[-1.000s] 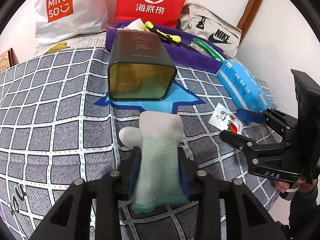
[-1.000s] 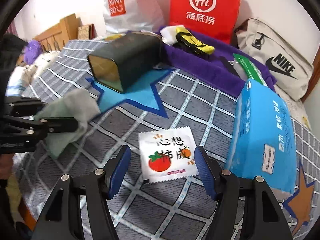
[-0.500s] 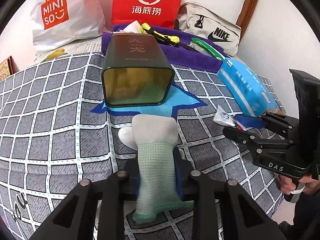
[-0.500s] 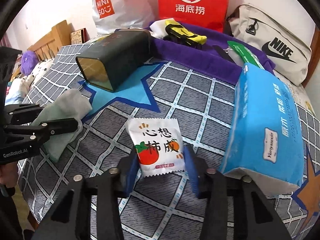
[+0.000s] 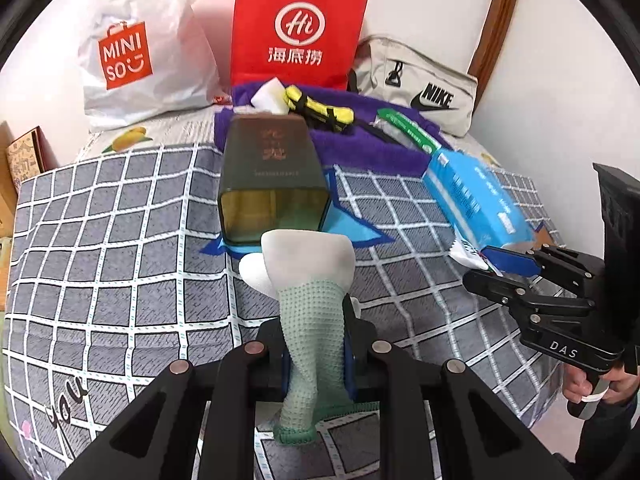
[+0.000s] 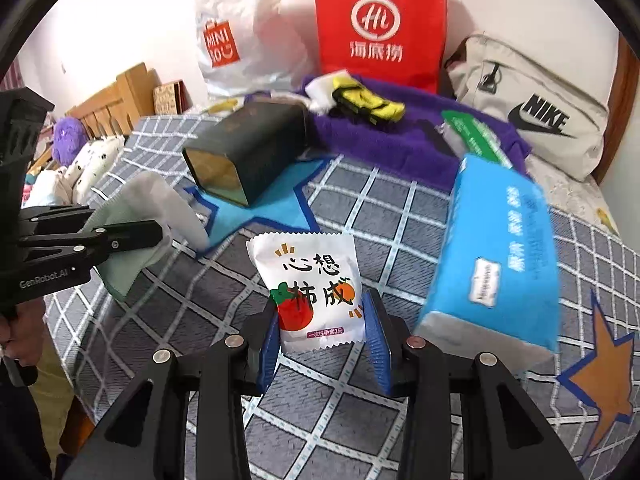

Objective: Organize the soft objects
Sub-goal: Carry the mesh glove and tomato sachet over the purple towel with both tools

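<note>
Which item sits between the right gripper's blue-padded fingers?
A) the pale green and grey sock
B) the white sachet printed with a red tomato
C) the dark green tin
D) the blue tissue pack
B: the right gripper is shut on the white sachet printed with a red tomato, its blue pads pressing both edges.

a home bedroom: checked bedspread [image 5: 120, 240], wooden headboard [image 6: 116, 100] (shopping bags [image 5: 296, 28] behind).

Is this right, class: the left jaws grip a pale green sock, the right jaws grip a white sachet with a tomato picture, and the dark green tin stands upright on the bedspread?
One detail is wrong. The dark green tin lies on its side, its open mouth facing the left gripper, as the left wrist view shows. The rest holds: that gripper pinches the pale green sock, and the right gripper holds the white sachet.
</note>
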